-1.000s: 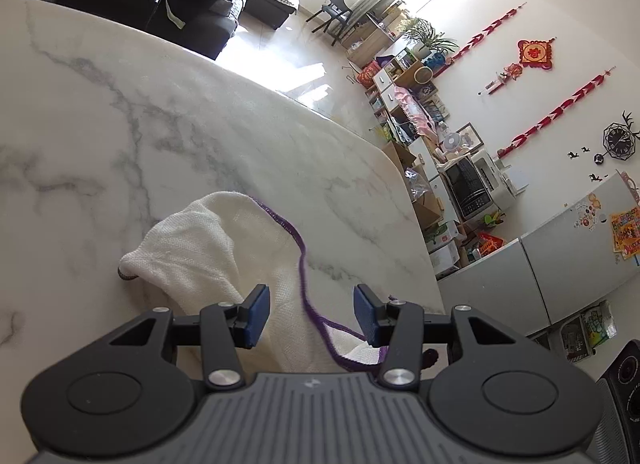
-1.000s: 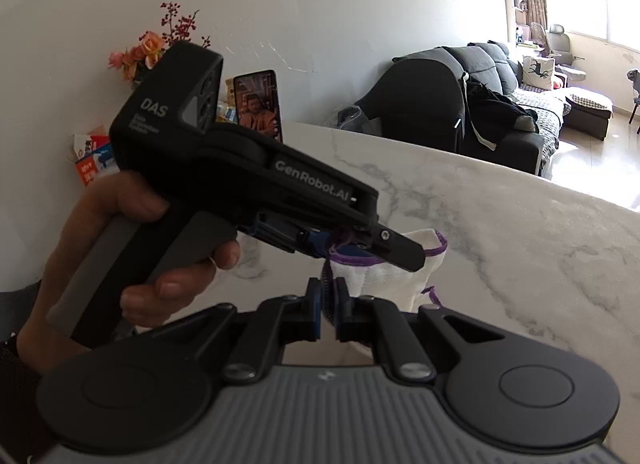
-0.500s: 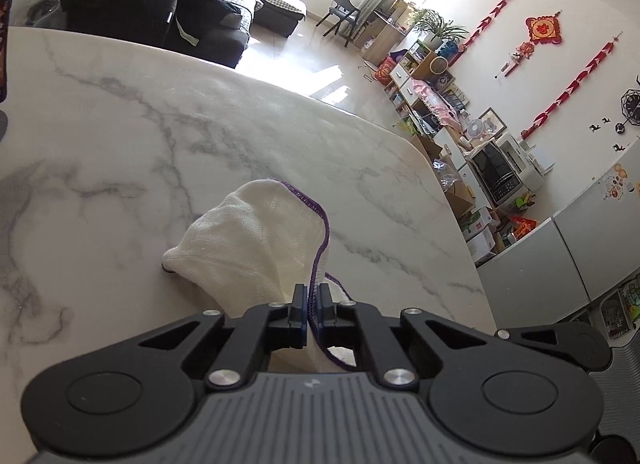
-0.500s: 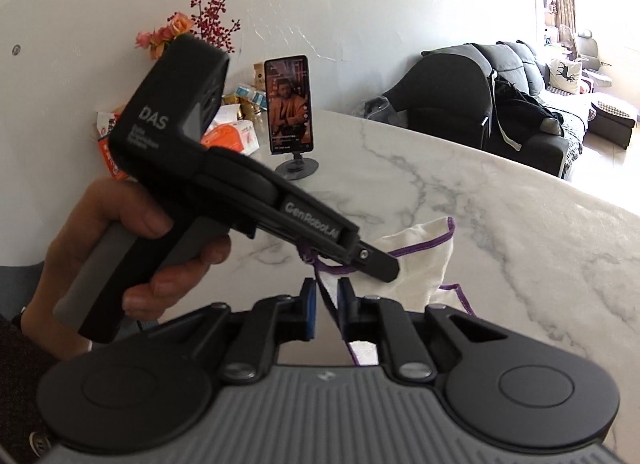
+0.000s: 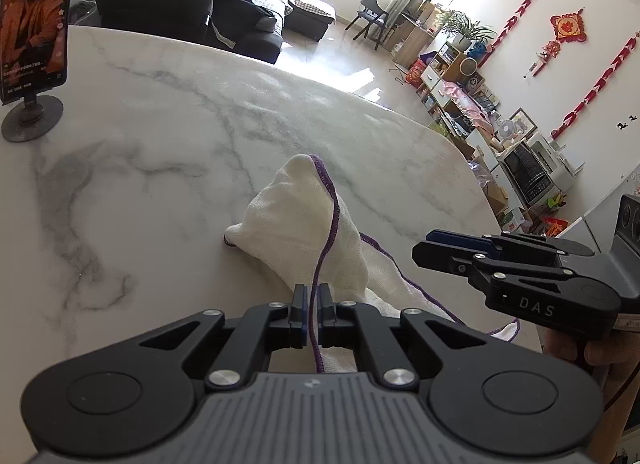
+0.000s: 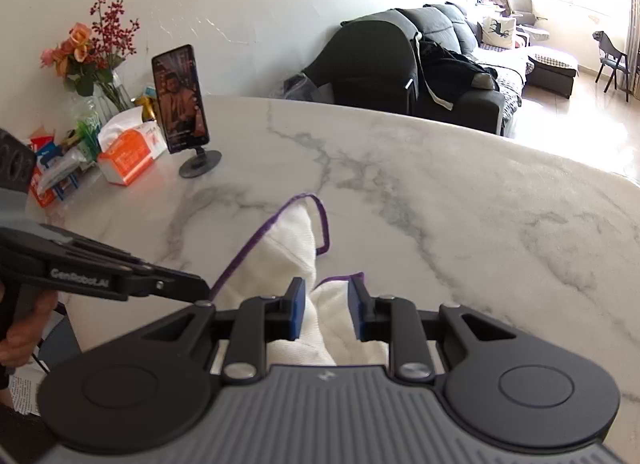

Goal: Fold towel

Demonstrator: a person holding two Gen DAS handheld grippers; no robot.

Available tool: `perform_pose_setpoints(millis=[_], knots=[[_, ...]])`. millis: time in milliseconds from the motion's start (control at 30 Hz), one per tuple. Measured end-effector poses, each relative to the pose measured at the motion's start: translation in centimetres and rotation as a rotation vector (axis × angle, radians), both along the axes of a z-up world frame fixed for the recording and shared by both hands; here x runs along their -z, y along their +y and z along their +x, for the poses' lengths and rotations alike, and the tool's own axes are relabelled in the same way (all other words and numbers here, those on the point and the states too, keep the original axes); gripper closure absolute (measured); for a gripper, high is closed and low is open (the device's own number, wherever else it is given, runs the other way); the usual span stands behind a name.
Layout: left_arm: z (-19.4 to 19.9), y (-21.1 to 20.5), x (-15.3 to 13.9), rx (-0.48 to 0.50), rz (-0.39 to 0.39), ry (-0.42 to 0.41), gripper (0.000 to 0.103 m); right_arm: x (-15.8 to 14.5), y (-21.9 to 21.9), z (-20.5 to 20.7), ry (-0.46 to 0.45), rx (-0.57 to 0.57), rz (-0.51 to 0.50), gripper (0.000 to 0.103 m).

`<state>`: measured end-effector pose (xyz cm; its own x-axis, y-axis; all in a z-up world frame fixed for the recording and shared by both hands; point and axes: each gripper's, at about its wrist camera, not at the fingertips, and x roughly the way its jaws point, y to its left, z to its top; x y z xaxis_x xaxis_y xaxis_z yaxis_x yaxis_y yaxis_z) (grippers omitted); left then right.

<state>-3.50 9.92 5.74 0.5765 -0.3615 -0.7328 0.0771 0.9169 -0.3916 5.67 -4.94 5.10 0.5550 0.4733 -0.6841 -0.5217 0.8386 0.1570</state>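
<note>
A white towel [image 5: 296, 224] with purple stitched edging lies bunched on the marble table [image 5: 160, 136]. My left gripper [image 5: 313, 304] is shut on the towel's purple edge and lifts it, so the cloth hangs down to the table. My right gripper [image 6: 326, 308] is open, its blue pads [image 6: 298, 308] on either side of a towel fold [image 6: 320, 320] without pinching it. The towel shows in the right wrist view [image 6: 292, 240] too. The right gripper also shows in the left wrist view [image 5: 440, 252], to the right of the towel.
A phone on a round stand [image 6: 182, 104] stands at the table's far left. Beside it are an orange tissue box [image 6: 128, 148], a vase of flowers [image 6: 96, 60] and small clutter. A dark sofa [image 6: 420, 68] stands beyond the table's far edge.
My left gripper closed on the towel's purple edge and lifted it. My right gripper opened, let go of the towel and moved away to the right.
</note>
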Motion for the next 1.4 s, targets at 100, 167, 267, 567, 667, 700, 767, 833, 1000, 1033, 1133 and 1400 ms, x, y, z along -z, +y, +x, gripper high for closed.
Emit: perform_pose_setpoints(millis=[100,167,267,567,667,700,767,833,1000,1033,1133,1400], knots=[[0.0,-0.1,0.0,-0.002,0.036,0.002,0.086,1.2,0.1,1.2,0.038,0.012,-0.008,0.077],[0.1,-0.1,-0.1,-0.018,0.072,-0.008,0.066,1.9,0.2,2.0,0.058,0.022,-0.018,0.077],[0.1,-0.3,-0.3,-0.049,0.125,-0.045,0.053,2.8,0.5,3.1,0.09,0.029,-0.017,0.077],[1.6,-1.1,1.1,-0.044,0.149,-0.014,0.057,4.8,1.5,5.6,0.167,0.039,-0.019,0.077],[2.0,-1.1,1.8,-0.031,0.136,0.012,0.085,5.3,1.6,5.9,0.189,0.024,-0.002,0.077],[2.1,-1.0,2.0,-0.029,0.131,0.017,0.094,5.2,1.6,5.9,0.186,0.018,0.001,0.085],[2.1,-1.0,2.2,-0.03,0.135,0.018,0.095,5.0,1.6,5.8,0.175,0.009,0.003,0.094],[2.1,-0.8,2.2,-0.036,0.15,0.013,0.096,4.7,1.5,5.7,0.15,0.022,-0.004,0.096],[2.4,-0.4,2.4,-0.048,0.163,0.017,0.097,3.1,-0.1,5.5,0.074,0.102,0.004,0.096],[2.5,-0.3,2.5,-0.048,0.164,0.021,0.097,2.8,-0.4,5.5,0.061,0.12,0.005,0.096],[3.0,-0.2,2.8,-0.052,0.168,0.029,0.097,2.1,-1.6,5.5,0.022,0.179,-0.007,0.096],[3.6,-0.2,3.4,-0.049,0.188,0.052,0.097,1.7,-3.6,5.5,-0.005,0.267,-0.026,0.096]])
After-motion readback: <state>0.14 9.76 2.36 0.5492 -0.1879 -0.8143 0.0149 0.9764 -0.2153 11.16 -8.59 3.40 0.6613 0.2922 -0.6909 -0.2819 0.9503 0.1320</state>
